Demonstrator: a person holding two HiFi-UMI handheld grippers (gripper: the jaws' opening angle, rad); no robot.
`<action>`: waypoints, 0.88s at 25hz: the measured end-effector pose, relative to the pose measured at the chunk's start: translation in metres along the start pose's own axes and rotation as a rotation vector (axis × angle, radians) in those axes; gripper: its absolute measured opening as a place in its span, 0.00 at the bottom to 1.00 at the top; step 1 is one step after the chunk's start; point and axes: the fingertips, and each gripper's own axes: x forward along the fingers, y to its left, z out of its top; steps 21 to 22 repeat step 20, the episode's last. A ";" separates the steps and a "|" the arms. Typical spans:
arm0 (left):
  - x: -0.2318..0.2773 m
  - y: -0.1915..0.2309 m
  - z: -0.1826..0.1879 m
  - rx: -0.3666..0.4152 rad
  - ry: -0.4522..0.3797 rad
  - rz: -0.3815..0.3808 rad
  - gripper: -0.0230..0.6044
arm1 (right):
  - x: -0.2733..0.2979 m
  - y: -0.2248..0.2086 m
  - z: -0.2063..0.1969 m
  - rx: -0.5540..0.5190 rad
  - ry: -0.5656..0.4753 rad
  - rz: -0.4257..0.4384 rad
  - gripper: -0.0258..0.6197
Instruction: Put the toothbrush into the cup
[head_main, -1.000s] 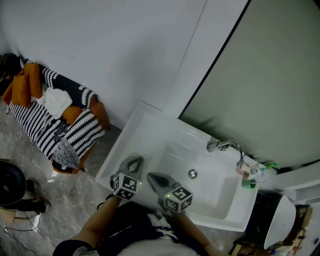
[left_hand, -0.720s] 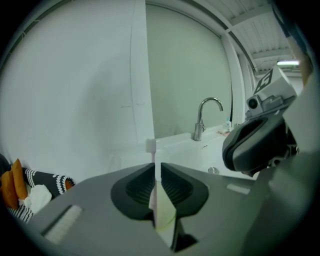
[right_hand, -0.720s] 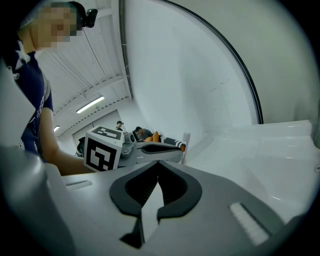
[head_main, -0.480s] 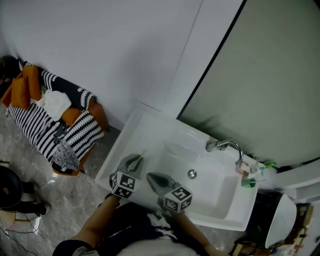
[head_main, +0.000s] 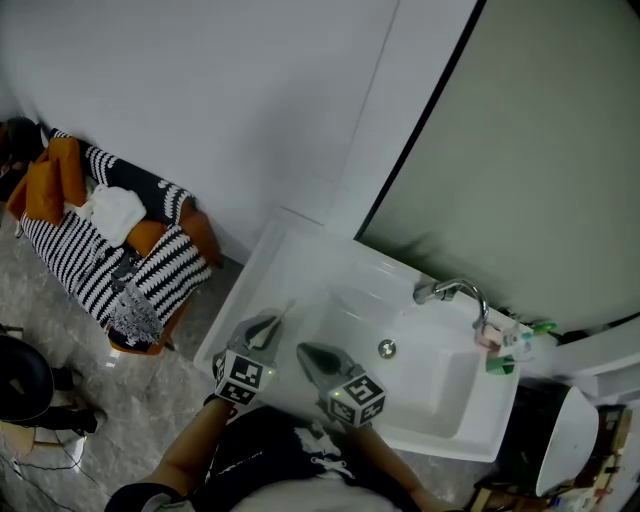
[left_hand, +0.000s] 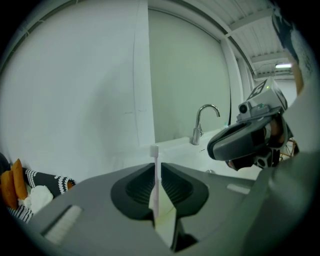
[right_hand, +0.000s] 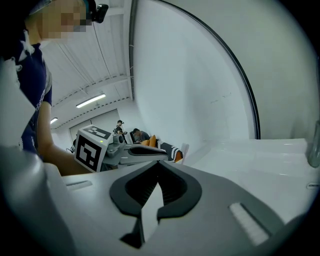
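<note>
A slim white toothbrush (left_hand: 156, 176) stands upright between the jaws of my left gripper (left_hand: 156, 167), which is shut on its handle; the brush head rises above the tips. In the head view the left gripper (head_main: 266, 324) hovers over the near left rim of the white sink (head_main: 300, 252), and the toothbrush (head_main: 284, 313) pokes out ahead of it. My right gripper (head_main: 303, 352) hangs beside it to the right, over the basin's near edge; its tips (right_hand: 158, 164) meet with nothing between them. A small cup (head_main: 488, 337) stands among toiletries at the sink's far right corner, beyond the faucet (head_main: 452, 291).
A green item (head_main: 499, 366) sits next to the cup. A striped cloth heap with orange cushions (head_main: 110, 240) lies on the floor to the left. A white wall and a dark-framed pane (head_main: 540, 150) rise behind the sink. A white bin (head_main: 562, 445) stands at the lower right.
Hardly anything: the left gripper has shifted a touch to the lower left, and the toothbrush tip shows more clearly past its jaws. The right gripper holds still.
</note>
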 end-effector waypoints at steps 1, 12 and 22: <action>-0.002 -0.001 0.000 0.008 0.003 -0.004 0.08 | 0.000 0.000 0.000 -0.001 0.000 0.000 0.04; -0.002 -0.024 -0.027 0.179 0.169 -0.058 0.24 | -0.004 0.002 -0.008 0.006 0.016 -0.003 0.04; -0.002 -0.029 -0.038 0.253 0.234 -0.061 0.24 | -0.005 0.008 -0.010 -0.004 0.013 0.009 0.04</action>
